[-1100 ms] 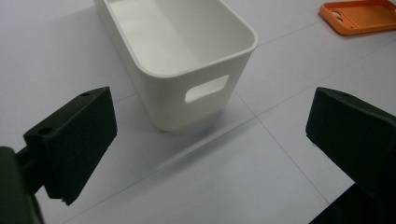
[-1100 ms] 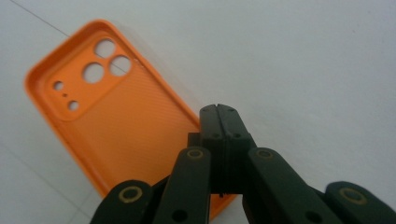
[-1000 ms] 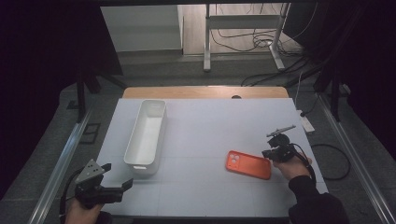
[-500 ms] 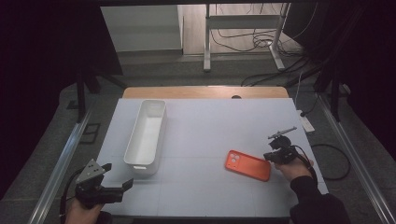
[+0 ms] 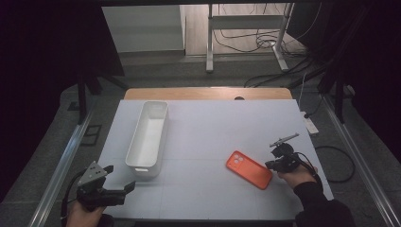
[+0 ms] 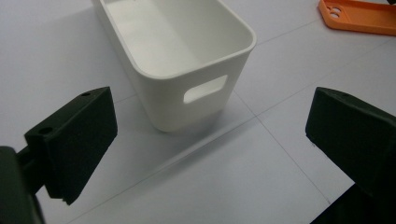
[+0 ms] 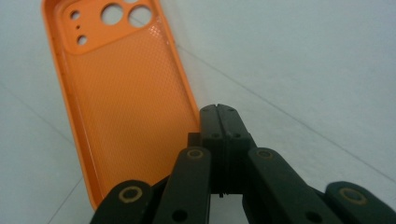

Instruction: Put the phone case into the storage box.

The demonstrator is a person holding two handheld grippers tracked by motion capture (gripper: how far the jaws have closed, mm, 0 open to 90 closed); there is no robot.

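An orange phone case (image 5: 248, 169) lies inner side up on the white table, right of centre. My right gripper (image 5: 269, 165) is low at the case's right end. In the right gripper view the jaws are pressed together with nothing between them. Their tip (image 7: 218, 111) sits just beside the rim of the case (image 7: 126, 88). A long white bin (image 5: 147, 135), empty inside, stands left of centre. My left gripper (image 5: 120, 177) hovers near the table's front left corner, open wide. In the left gripper view, this gripper (image 6: 210, 140) faces the bin's near end and handle slot (image 6: 205, 88).
The table (image 5: 208, 127) has a wooden strip along its far edge and metal rails on both sides. A cable loops on the floor at the right. The bin (image 6: 177, 42) and the case (image 6: 359, 18) are well apart.
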